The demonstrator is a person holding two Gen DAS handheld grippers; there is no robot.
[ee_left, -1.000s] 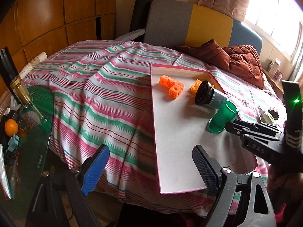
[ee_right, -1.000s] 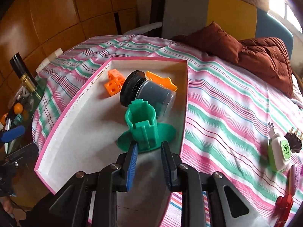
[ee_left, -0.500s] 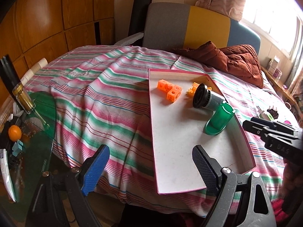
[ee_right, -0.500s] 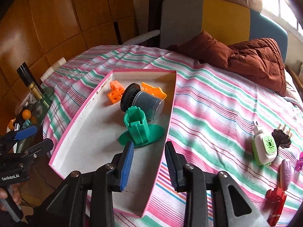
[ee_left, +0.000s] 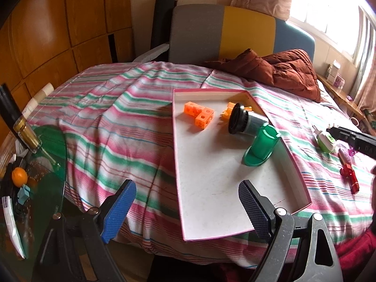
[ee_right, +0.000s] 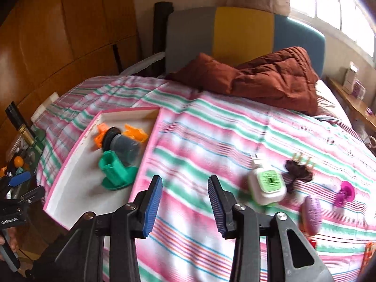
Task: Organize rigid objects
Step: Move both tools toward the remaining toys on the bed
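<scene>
A pink-rimmed white tray [ee_left: 235,91] [ee_right: 131,111] lies on the striped bedspread. In it are two orange cubes [ee_left: 199,114], an orange piece [ee_right: 135,132], a black-and-grey cylinder [ee_left: 244,122] [ee_right: 122,143] on its side and a green holder [ee_left: 262,145] [ee_right: 115,171]. My left gripper [ee_left: 185,185] hangs open over the tray's near end with nothing in it. My right gripper [ee_right: 185,179] is open over bare bedspread, right of the tray, nothing between its fingers. Right of it lie a white-and-green plug device [ee_right: 266,183], a brown hair clip [ee_right: 298,171], a purple oval [ee_right: 311,212] and a magenta piece [ee_right: 344,191].
A brown quilt [ee_right: 270,77] is bunched at the head of the bed, below a grey, yellow and blue headboard [ee_left: 223,33]. At the left a glass side table [ee_left: 47,164] holds a bottle [ee_left: 21,127] and an orange [ee_left: 19,176]. A red item [ee_left: 350,175] lies on the bedspread.
My right gripper has let go of the green holder, widened its jaws, pulled back and swung right over the bedspread. The holder stays in the tray. My left gripper has barely moved.
</scene>
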